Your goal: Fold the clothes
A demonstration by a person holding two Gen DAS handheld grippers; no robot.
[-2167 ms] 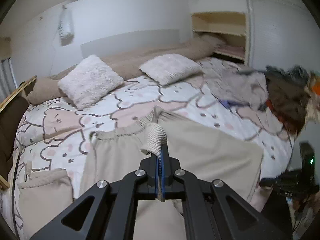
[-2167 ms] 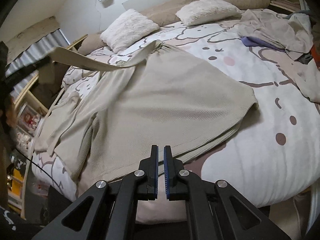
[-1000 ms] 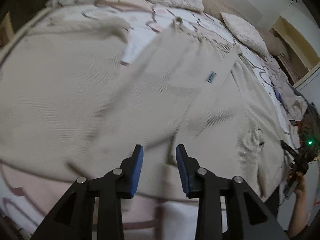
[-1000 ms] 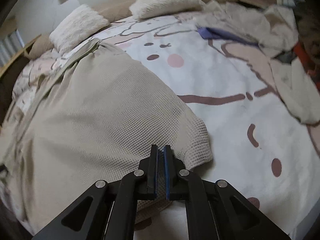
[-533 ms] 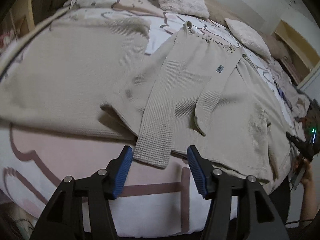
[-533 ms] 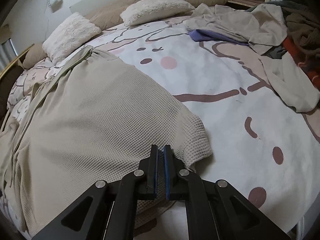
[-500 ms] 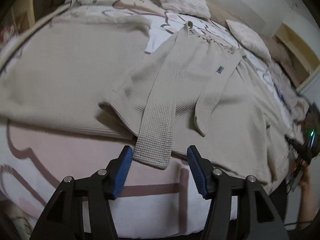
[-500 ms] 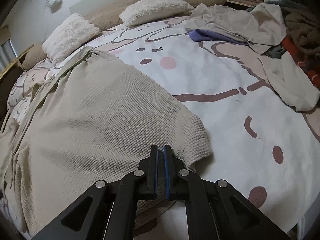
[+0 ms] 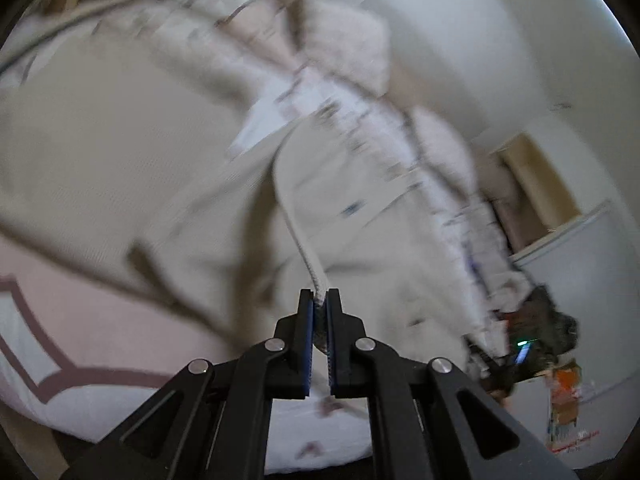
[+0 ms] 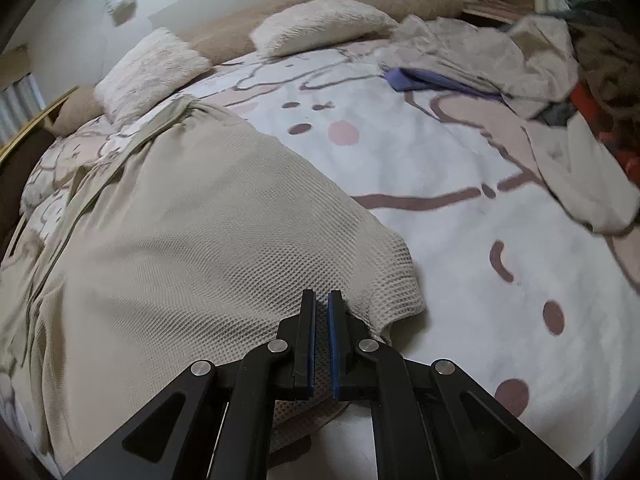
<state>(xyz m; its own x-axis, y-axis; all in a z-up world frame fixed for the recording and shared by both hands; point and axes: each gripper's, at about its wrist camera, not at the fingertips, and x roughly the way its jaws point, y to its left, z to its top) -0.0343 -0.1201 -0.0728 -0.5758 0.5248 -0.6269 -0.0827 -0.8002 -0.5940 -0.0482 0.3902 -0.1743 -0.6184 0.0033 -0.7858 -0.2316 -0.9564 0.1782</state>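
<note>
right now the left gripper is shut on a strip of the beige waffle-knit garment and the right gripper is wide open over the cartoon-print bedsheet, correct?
Not quite: the right gripper is shut, over the corner of the beige waffle-knit garment, as the right wrist view shows. The left gripper is shut on the garment's strip.

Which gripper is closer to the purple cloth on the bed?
Right. The right gripper sits at the beige garment's corner, the purple cloth across the bedspread ahead. The left gripper holds the garment's strap farther off.
</note>
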